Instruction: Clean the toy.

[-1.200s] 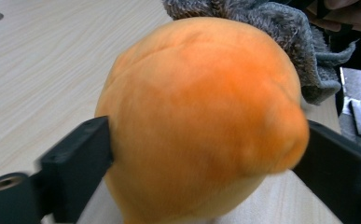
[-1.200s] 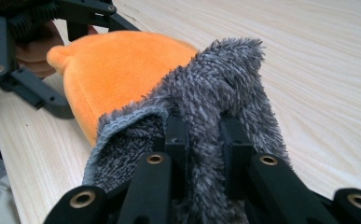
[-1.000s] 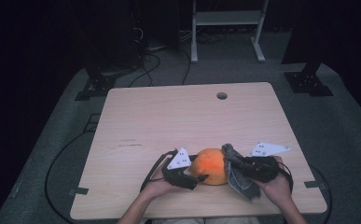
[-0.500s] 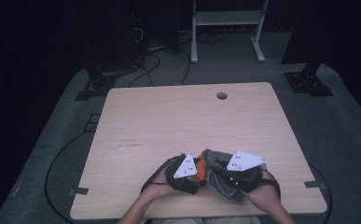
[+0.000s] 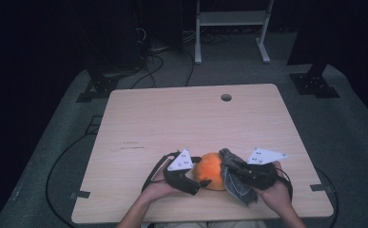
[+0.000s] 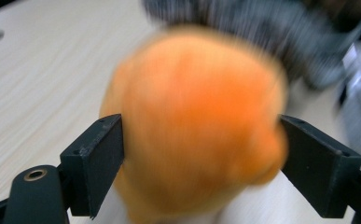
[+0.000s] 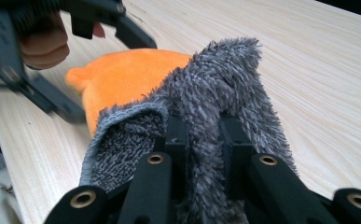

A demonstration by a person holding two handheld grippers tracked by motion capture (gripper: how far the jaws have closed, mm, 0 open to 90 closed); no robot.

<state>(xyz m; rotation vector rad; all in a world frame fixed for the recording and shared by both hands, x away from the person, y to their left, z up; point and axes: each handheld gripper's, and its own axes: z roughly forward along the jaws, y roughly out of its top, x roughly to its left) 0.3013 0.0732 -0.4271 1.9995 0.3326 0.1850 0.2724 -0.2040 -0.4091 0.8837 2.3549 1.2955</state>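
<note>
Item: round orange plush toy (image 5: 211,169), soft fabric, resting on the pale wood-grain table top (image 5: 181,123) near its front edge, roughly at the 6 o'clock side of the board in the high view. Left gripper (image 5: 193,183), black two-jaw tool with a grey three-cornered plate, sits at the toy's 9 o'clock; in the left gripper view the toy (image 6: 194,126) lies squarely between the two black jaws, one pad at its 9 o'clock flank and the other at its 3 o'clock flank, both right at the fabric. These jaws have just been opening, and the blur hides whether the pads press on the toy or merely meet it. Right gripper (image 5: 229,164), same make, lies at the toy's 3 o'clock. Its jaws are drawn together and clamped on a grey fuzzy terry cloth (image 7: 206,116), a fold of which stands pinched between the pads (image 7: 178,135) in the right gripper view; the loose part hangs toward 6 o'clock in the high view. Cloth (image 5: 236,183) touches the toy's 3 o'clock side. Table fitting: round cable hole (image 5: 226,97) at 12 o'clock, well apart from the toy.
</note>
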